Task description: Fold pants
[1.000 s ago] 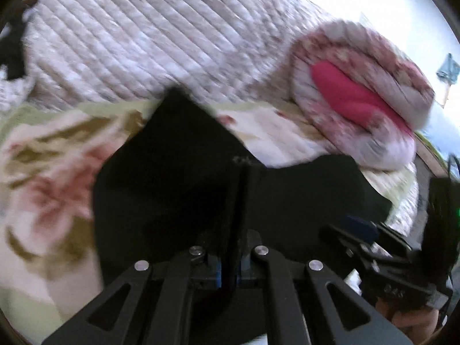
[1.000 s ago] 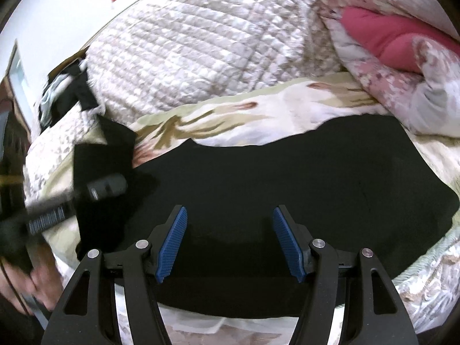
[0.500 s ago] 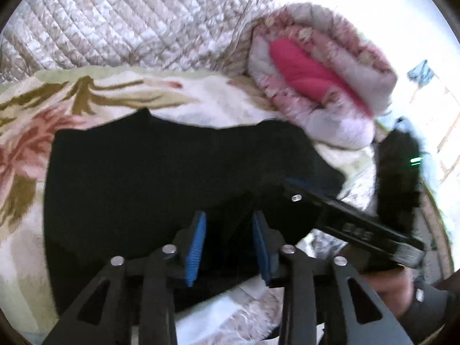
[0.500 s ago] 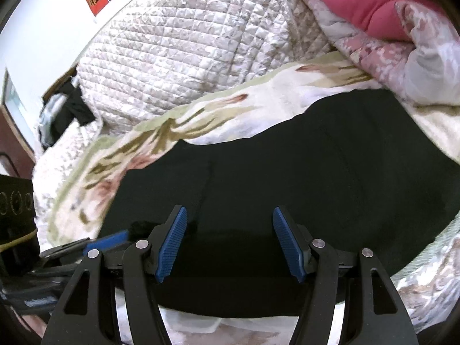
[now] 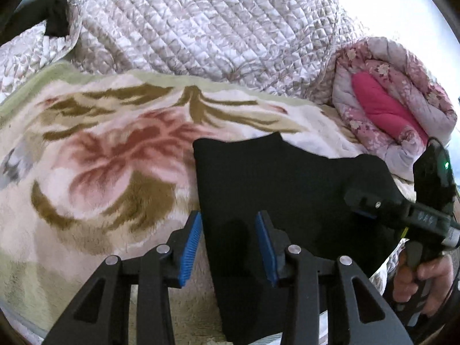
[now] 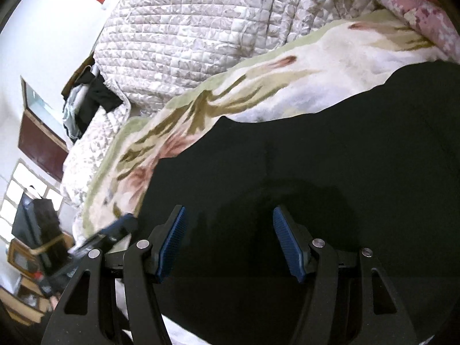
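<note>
Bed surface: one floral fleece blanket (image 5: 100, 155), one quilted white coverlet (image 5: 201, 28) heaped at the far side, one rolled pink quilt (image 5: 388, 100) far right. One pair of black pants (image 5: 287, 189) lies folded flat on the blanket, near edge. Two grippers: left gripper (image 5: 228, 243) jaws opening, straddling the pants' left edge, not pinching; right gripper (image 6: 227, 241) jaws closing, apart over the pants.

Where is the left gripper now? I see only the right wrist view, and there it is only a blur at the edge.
Observer: The left gripper is at the left edge of the black pants. Its jaws are opening, with the edge between them, not pinched.
Operator: How does this edge look?
Observer: It runs straight and lies flat on the floral blanket.
Operator: What is at the other end?
Observer: A hand holds the right gripper, whose tips are above the pants' right end.
</note>
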The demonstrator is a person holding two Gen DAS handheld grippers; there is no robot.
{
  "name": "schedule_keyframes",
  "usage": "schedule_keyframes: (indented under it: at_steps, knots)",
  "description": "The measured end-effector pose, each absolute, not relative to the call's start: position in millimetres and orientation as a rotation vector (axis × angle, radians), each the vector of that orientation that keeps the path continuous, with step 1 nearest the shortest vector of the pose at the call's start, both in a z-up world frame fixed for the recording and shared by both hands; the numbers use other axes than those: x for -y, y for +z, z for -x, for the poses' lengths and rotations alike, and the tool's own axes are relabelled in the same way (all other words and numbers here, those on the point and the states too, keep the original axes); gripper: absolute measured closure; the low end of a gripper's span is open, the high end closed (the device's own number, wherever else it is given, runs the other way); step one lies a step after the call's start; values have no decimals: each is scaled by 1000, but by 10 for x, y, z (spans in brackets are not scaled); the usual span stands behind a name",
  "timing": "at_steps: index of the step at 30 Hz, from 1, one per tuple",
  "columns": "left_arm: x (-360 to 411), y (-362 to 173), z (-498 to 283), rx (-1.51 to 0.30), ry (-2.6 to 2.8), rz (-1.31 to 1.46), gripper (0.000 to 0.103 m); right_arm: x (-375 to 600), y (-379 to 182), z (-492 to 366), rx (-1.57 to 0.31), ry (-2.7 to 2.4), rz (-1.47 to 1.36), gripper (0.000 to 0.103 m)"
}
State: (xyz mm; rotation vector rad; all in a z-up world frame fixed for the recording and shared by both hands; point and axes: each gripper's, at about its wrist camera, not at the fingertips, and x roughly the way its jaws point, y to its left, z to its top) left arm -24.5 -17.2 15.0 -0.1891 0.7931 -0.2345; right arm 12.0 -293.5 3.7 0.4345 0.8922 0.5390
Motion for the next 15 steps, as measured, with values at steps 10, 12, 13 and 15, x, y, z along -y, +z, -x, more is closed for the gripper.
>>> schedule_keyframes:
  at_steps: [10, 12, 13, 15]
  knots:
    - [183, 31, 223, -814, -238, 193, 61, 2853, -52, -328, -968, 566, -444, 101]
    - [185, 34, 228, -814, -235, 190, 61, 2851, -22, -280, -957, 561, -420, 101]
    - [190, 44, 231, -813, -232, 186, 61, 2881, 53, -237, -923, 565, -415, 101]
    - [191, 63, 250, -807, -227, 181, 61, 2965, 139, -205, -881, 562, -422, 101]
